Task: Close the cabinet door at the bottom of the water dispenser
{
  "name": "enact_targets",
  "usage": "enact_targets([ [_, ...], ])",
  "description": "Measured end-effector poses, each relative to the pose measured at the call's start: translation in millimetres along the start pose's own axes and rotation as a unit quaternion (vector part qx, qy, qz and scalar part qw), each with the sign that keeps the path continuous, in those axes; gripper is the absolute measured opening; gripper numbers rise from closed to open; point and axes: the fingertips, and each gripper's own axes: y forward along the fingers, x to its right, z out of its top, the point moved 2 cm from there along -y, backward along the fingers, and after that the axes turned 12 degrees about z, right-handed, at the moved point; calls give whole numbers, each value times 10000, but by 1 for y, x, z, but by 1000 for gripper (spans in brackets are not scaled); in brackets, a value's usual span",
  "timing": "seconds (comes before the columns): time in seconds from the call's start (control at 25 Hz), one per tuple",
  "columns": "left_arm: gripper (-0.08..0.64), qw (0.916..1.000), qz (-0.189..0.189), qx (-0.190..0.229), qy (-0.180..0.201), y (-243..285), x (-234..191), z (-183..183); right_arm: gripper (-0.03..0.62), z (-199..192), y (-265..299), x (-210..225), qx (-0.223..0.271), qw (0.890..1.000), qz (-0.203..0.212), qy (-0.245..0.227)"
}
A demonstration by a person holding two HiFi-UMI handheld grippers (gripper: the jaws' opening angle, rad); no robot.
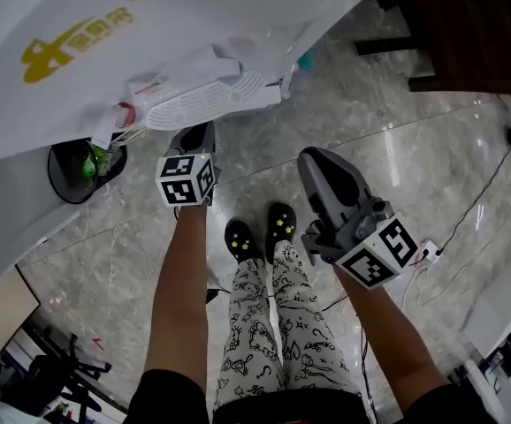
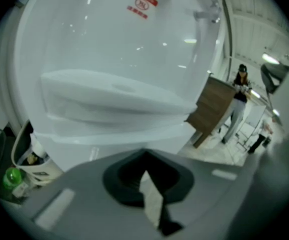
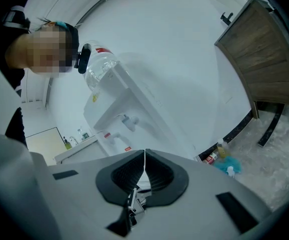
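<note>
The white water dispenser (image 1: 105, 42) fills the upper left of the head view, its ribbed drip tray (image 1: 204, 102) jutting out. Below the tray, my left gripper (image 1: 192, 138) points at the dispenser's lower front; the cabinet door is hidden there. In the left gripper view, the left gripper (image 2: 144, 154) has its jaws closed together on nothing, close to the white front under the tray ledge (image 2: 114, 95). My right gripper (image 1: 314, 159) hangs apart to the right over the floor. In its own view, the right gripper (image 3: 144, 153) is shut and empty, facing the dispenser (image 3: 129, 104) and its taps (image 3: 126, 121).
A black bin (image 1: 80, 168) holding a green bottle stands left of the dispenser. A power strip (image 1: 429, 253) with cables lies on the marble floor at right. Dark wooden furniture (image 1: 468, 25) stands at the upper right. The person's shoes (image 1: 260, 232) are between the grippers. A distant person (image 2: 237, 104) stands behind.
</note>
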Motion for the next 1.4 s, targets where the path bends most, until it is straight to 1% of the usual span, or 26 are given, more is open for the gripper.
enact_targets([
  [0.12, -2, 9998, 142, -16, -120, 5, -7, 2, 17, 3, -6, 5, 105, 9999, -32, 54],
  [0.28, -2, 9999, 122, -45, 66, 7, -9, 2, 17, 5, -6, 5, 20, 9999, -6, -136],
  [0.44, -2, 9999, 149, -32, -52, 9, -11, 5, 17, 5, -8, 4, -23, 9999, -19, -156],
  [0.56, -2, 9998, 201, 26, 60, 7, -14, 11, 17, 5, -11, 0, -52, 9998, -25, -184],
  [0.64, -2, 9998, 157, 23, 122, 0, -15, 12, 17, 5, -14, -4, -57, 9997, -6, -235],
  [0.68, -2, 9997, 106, 24, 235, -4, -13, 12, 17, 6, -15, -5, -45, 9996, -4, -274],
  [0.76, -2, 9982, -67, 61, 586, -20, 2, 8, 17, 8, -20, -9, -3, 9995, -30, -327],
  [0.8, -2, 9974, -175, 113, 696, -32, 11, 6, 17, 9, -22, -14, 19, 9994, -32, -352],
  [0.84, -2, 9969, -284, 213, 702, -46, 21, 8, 17, 11, -23, -19, 36, 9993, -12, -384],
  [0.96, -2, 9948, -552, 685, 508, -101, 52, 29, 17, 20, -28, -42, -24, 9986, 131, -509],
  [1.12, -2, 9904, -687, 1085, 515, -198, 91, 70, 17, 36, -48, -90, -508, 9954, 286, -761],
  [1.16, -2, 9892, -714, 1165, 537, -221, 100, 83, 17, 43, -53, -103, -556, 9950, 278, -776],
  [1.2, -2, 9877, -737, 1252, 586, -243, 108, 98, 17, 54, -59, -115, -489, 9954, 248, -780],
  [1.32, -2, 9801, -885, 1621, 722, -305, 133, 146, 17, 103, -79, -156, 105, 9966, 180, -797],
  [1.4, -2, 9741, -1097, 1884, 608, -347, 149, 172, 17, 126, -92, -184, 294, 9961, 272, -788],
])
